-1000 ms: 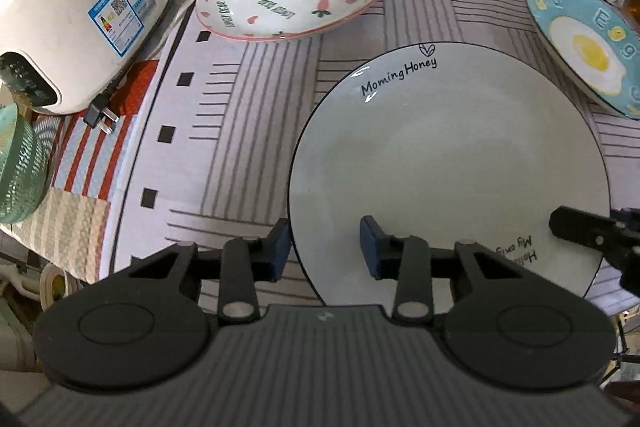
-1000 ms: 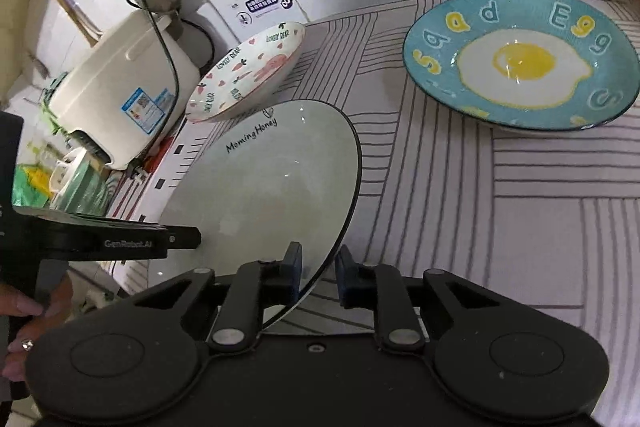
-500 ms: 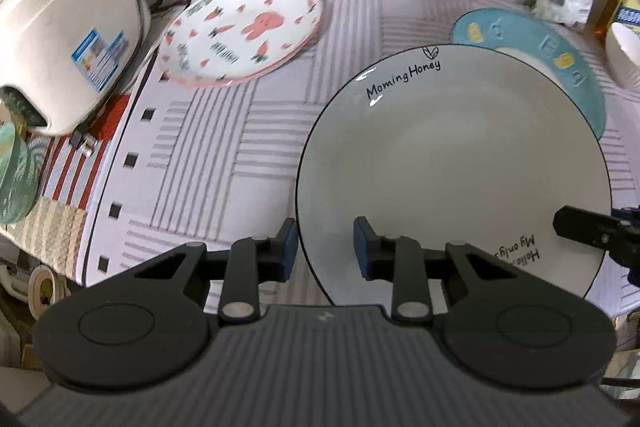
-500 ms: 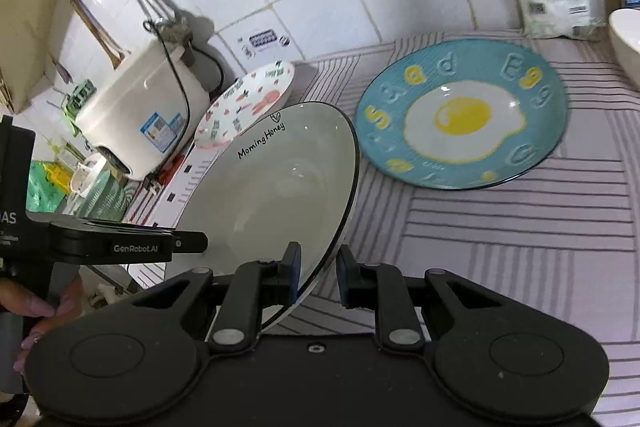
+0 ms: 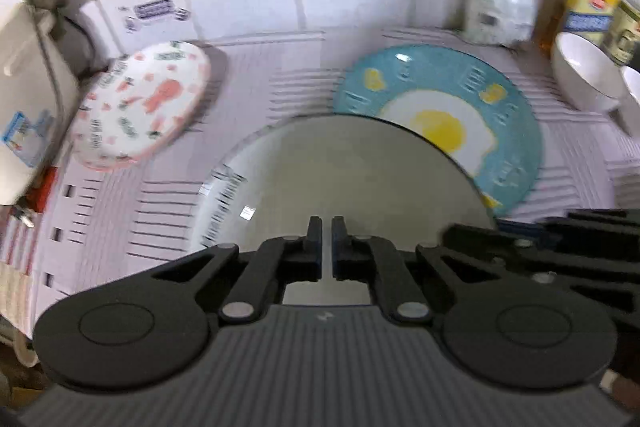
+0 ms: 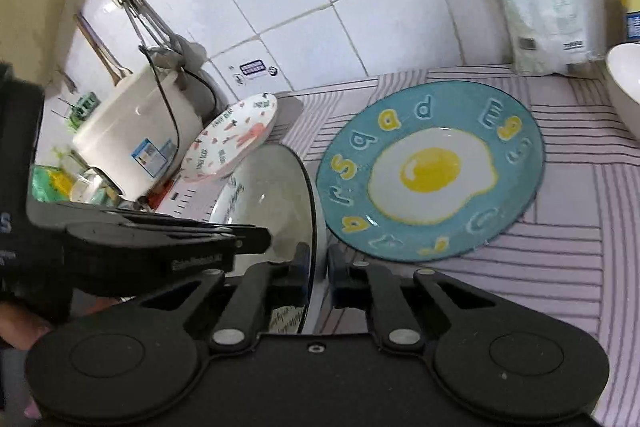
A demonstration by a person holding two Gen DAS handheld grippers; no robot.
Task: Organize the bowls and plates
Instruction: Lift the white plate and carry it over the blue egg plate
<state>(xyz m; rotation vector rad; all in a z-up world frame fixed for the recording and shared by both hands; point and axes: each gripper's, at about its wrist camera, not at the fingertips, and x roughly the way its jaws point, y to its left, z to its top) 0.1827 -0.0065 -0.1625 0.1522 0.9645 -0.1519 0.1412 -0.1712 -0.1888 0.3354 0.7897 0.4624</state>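
white plate (image 6: 276,195) | rigid, glazed-slick, breakable, moderately heavy | rim pinched between right gripper (image 6: 318,269) fingers | left gripper (image 5: 326,247) just clenched, nothing between | hold rim only

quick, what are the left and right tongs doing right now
left tongs: closed on the near rim of the white plate.
right tongs: closed on the same white plate's rim, seen edge-on.
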